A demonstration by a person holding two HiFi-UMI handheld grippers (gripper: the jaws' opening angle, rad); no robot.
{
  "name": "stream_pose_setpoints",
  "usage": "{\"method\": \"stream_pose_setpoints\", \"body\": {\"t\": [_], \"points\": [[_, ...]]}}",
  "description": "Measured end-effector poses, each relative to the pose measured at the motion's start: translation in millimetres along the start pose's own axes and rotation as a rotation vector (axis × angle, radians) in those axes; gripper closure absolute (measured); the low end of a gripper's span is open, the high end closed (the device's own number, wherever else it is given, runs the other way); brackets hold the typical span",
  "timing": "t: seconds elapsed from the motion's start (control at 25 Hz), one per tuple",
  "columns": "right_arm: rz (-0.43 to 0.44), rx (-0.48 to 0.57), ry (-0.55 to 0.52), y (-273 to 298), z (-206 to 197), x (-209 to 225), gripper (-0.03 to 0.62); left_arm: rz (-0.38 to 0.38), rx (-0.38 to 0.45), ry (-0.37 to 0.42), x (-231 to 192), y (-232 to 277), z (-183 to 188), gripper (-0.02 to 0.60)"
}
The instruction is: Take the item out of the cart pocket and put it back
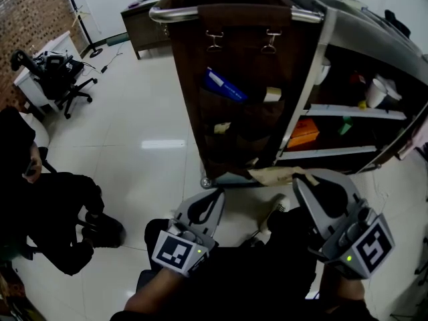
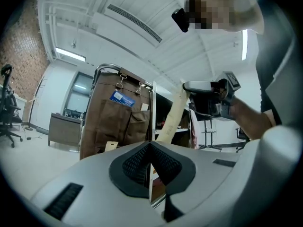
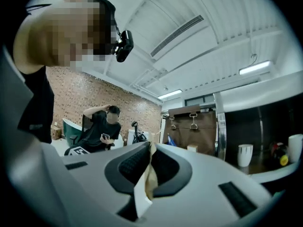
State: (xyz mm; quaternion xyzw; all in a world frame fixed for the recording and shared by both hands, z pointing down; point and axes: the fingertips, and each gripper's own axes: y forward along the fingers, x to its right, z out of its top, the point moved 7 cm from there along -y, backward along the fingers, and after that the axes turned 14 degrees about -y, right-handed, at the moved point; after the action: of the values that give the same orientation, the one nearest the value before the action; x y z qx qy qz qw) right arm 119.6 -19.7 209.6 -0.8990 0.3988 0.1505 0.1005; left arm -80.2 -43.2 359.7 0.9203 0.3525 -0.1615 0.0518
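My right gripper pinches a tan paper strip in its fingers; my left gripper has its fingers closed, empty. The brown pocket organiser hangs on the cart.

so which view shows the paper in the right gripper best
Left gripper view: the paper shows along most of its length, hanging from the right gripper. The right gripper view shows only its pinched end; the head view shows a dim, foreshortened piece.
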Motion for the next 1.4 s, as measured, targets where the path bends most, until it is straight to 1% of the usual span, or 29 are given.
{"method": "stream_pose_setpoints", "body": {"t": [0.2,0.32,0.4,0.56,0.68,0.8,0.96,1.28,1.4], "points": [[0.045,-0.051,0.076,-17.3,-28.5,-27.4,0.565,-0.005,0.0,-0.023,0.6,0.0,0.1,0.581],[0.053,-0.101,0.136,-21.0,-56.4,-34.7,0.565,-0.011,0.011,-0.054,-0.3,-0.8,2.2,0.581],[0.055,-0.136,0.176,-20.6,-76.3,-39.5,0.566,-0.01,0.018,-0.061,-0.6,-2.3,3.9,0.582],[0.069,-0.208,0.224,-13.8,-111.8,-51.4,0.566,-0.012,0.017,-0.05,1.9,-5.8,5.2,0.581],[0.082,-0.246,0.241,-6.3,-129.0,-57.8,0.566,-0.015,0.011,-0.027,5.2,-7.1,4.5,0.581],[0.085,-0.258,0.249,-0.9,-136.3,-59.3,0.566,-0.015,0.009,-0.009,6.7,-8.3,6.0,0.581],[0.086,-0.256,0.247,3.6,-138.8,-58.2,0.566,-0.009,0.029,-0.001,5.8,-10.1,9.7,0.581],[0.086,-0.261,0.246,3.5,-141.1,-58.4,0.566,-0.024,0.018,0.008,8.2,-8.6,7.4,0.581],[0.085,-0.26,0.249,3.7,-142.7,-58.5,0.566,-0.024,0.008,0.027,8.7,-7.2,5.8,0.581]]}}
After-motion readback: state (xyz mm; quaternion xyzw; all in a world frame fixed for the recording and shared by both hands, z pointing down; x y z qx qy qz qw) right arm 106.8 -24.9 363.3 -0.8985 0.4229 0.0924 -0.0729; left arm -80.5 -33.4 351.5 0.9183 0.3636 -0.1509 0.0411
